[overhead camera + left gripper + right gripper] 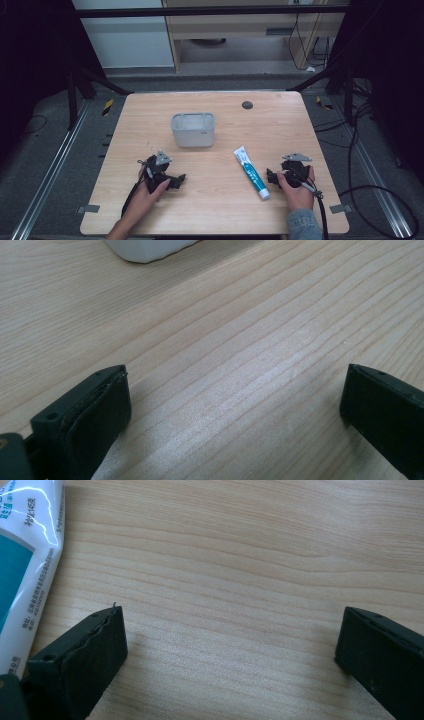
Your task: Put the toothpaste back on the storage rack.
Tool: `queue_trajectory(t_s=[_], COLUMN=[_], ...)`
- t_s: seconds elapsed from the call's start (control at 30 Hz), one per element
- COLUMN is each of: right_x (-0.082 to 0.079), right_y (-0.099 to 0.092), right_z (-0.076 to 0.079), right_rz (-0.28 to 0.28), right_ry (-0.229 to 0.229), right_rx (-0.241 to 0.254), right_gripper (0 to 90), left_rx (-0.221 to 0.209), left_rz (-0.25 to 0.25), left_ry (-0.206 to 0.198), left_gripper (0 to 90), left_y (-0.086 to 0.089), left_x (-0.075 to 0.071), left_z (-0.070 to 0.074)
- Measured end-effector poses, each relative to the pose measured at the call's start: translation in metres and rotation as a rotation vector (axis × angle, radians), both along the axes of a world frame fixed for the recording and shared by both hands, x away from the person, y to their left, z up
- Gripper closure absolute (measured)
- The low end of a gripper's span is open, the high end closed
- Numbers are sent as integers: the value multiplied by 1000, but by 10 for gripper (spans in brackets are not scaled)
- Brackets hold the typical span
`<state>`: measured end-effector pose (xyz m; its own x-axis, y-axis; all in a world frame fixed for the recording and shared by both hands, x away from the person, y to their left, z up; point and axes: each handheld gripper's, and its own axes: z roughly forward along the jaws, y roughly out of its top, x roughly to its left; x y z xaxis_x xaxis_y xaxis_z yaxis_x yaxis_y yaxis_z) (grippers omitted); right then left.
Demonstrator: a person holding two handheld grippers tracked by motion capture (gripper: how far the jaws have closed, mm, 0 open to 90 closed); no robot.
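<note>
I see the tube (252, 172) lying flat near the desk's (215, 210) right edge, just beside my right tongs (272, 176). Both tongs gape wide, empty; left tongs (175, 181) rest apart. It's light, soft, slippery: I'd pinch mid-body.

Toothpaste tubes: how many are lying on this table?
1. The toothpaste tube lies flat on the wooden table, just left of the right gripper and in front of the white container. Nothing seems to hide another.
</note>
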<state>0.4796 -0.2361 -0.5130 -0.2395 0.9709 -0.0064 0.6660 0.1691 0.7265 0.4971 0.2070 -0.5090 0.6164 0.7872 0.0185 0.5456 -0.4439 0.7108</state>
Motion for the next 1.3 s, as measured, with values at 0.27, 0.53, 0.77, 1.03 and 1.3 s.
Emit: queue_trajectory(t_s=[0.27,0.53,0.77,1.03,1.3], right_x=[0,0,0,1,-8], right_y=[0,1,0,0,3], right_z=[0,0,0,0,34], right_rz=[0,-2,0,18,50], right_ry=[1,1,-2,2,-41], right_rx=[1,5,-1,3,-71], right_gripper=[4,5,6,7,108], left_rx=[1,1,1,3,2], left_rz=[0,0,0,-17,-18], left_ry=[-1,0,0,0,0], left_gripper=[0,0,0,0,0], left_y=[-1,-1,-1,1,1], left_x=[1,1,3,3,3], left_z=[0,0,0,0,0])
